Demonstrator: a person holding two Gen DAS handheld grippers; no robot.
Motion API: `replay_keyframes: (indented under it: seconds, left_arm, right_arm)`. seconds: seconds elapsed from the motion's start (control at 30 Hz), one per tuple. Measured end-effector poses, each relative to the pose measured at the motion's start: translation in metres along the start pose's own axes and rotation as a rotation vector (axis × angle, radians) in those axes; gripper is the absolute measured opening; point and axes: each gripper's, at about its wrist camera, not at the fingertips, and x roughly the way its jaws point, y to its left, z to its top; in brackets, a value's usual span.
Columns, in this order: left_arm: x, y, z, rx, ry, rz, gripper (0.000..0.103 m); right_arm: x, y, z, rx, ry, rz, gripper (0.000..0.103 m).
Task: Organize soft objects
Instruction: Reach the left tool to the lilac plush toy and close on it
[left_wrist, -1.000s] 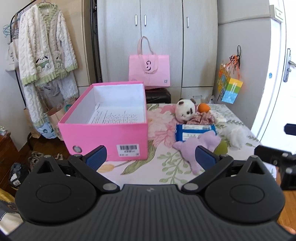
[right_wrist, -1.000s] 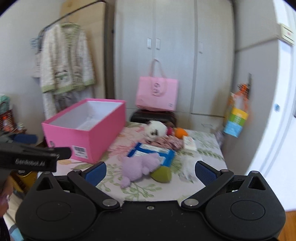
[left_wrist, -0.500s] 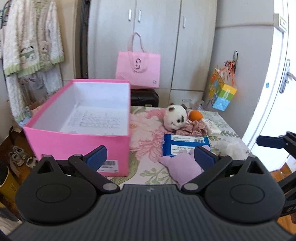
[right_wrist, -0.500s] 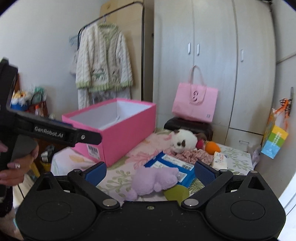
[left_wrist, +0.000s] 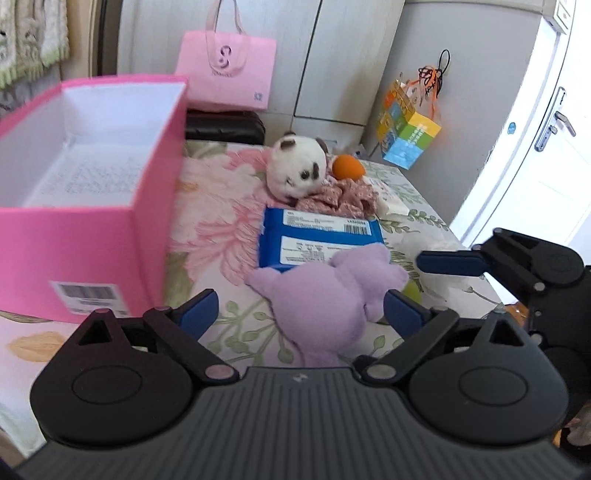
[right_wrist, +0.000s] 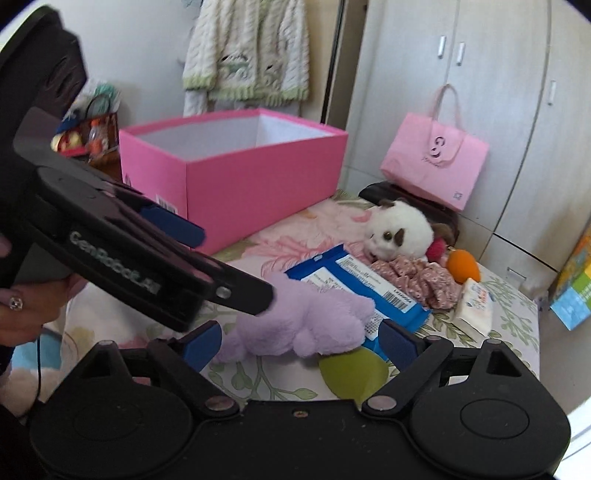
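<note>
A purple plush toy (left_wrist: 325, 295) lies on the floral table, partly over a blue wipes pack (left_wrist: 317, 236). My left gripper (left_wrist: 299, 314) is open, its fingers either side of the plush's near end, not touching. My right gripper (right_wrist: 299, 339) is open just in front of the same plush (right_wrist: 306, 317). A white panda plush (left_wrist: 295, 168), an orange soft ball (left_wrist: 347, 167), a floral fabric piece (left_wrist: 336, 195) and a white fluffy piece (left_wrist: 443, 284) lie beyond. An open, empty pink box (left_wrist: 81, 229) stands at the left.
A green object (right_wrist: 351, 369) lies under the plush's right side. A small white tissue pack (right_wrist: 474, 308) lies by the table's right edge. A pink bag (left_wrist: 225, 70) and cupboards stand behind. The left gripper's body (right_wrist: 147, 266) crosses the right wrist view.
Both grippers have moved forward and down toward the purple plush, which now lies between the fingers of each. The box has slid to the left of the left view.
</note>
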Motion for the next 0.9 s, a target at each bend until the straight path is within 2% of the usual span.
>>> replay_keyframes:
  seconds: [0.13,0.23,0.37,0.47,0.57,0.9]
  left_arm:
    - [0.017,0.002,-0.003,-0.026,-0.002,-0.05,0.094]
    - [0.028,0.006,-0.004,-0.082,0.014,-0.097,0.092]
    - [0.042,0.017,-0.005,-0.168,0.07,-0.163,0.083]
    - [0.042,0.018,-0.007,-0.171,0.055,-0.15,0.075]
    - [0.042,0.017,-0.007,-0.161,0.055,-0.142,0.07]
    - [0.029,0.015,-0.005,-0.161,0.028,-0.145,0.069]
  right_arm:
    - [0.017,-0.003,0.002,-0.024,0.022,-0.017,0.093]
    - [0.025,-0.007,0.004,-0.02,0.028,0.005,0.093]
    - [0.034,-0.008,0.002,-0.02,0.031,0.017,0.089]
    - [0.037,-0.007,0.001,-0.011,0.03,0.026,0.084]
    - [0.037,-0.006,0.0,-0.009,0.021,0.024,0.084]
    - [0.032,-0.001,0.004,-0.039,-0.023,-0.005,0.084]
